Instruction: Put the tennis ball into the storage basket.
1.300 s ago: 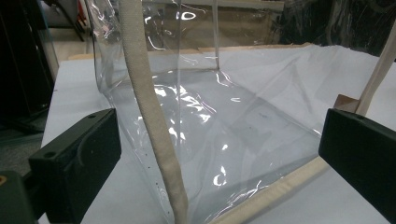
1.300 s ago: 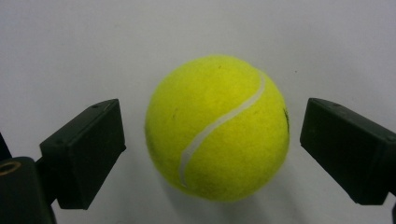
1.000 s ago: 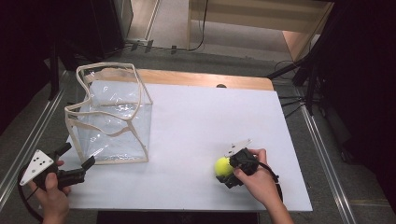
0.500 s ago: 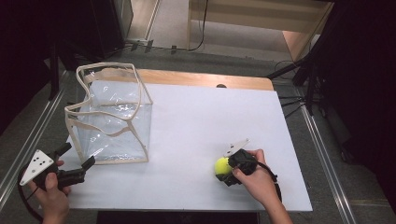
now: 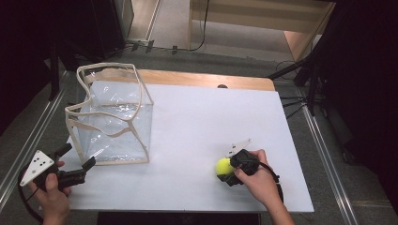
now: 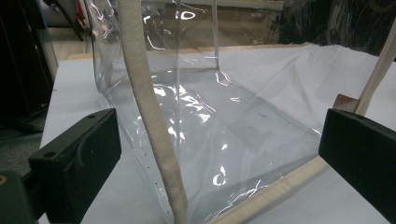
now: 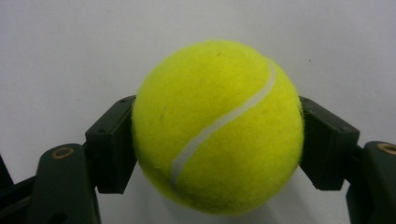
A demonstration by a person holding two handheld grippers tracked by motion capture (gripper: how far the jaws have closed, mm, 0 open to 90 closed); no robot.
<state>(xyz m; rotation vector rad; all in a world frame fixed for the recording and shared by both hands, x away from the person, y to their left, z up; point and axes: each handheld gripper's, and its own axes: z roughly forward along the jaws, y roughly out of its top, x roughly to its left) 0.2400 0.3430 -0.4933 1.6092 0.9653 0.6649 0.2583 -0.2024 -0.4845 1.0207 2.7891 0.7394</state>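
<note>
A yellow tennis ball (image 5: 223, 166) lies on the white table (image 5: 197, 122) near its front right. My right gripper (image 5: 227, 169) is shut on it; in the right gripper view the ball (image 7: 217, 126) sits squeezed between both black jaws. A clear plastic bag (image 5: 112, 117) with beige trim stands open-topped at the table's left. My left gripper (image 5: 77, 161) is open just off the bag's front left corner. In the left gripper view the bag (image 6: 210, 126) and its beige strap (image 6: 149, 112) stand between the wide-apart jaws.
Metal rails run along both sides of the table. A wooden strip (image 5: 206, 79) edges the far side, with cables on the floor behind it. Dark stands rise at the right.
</note>
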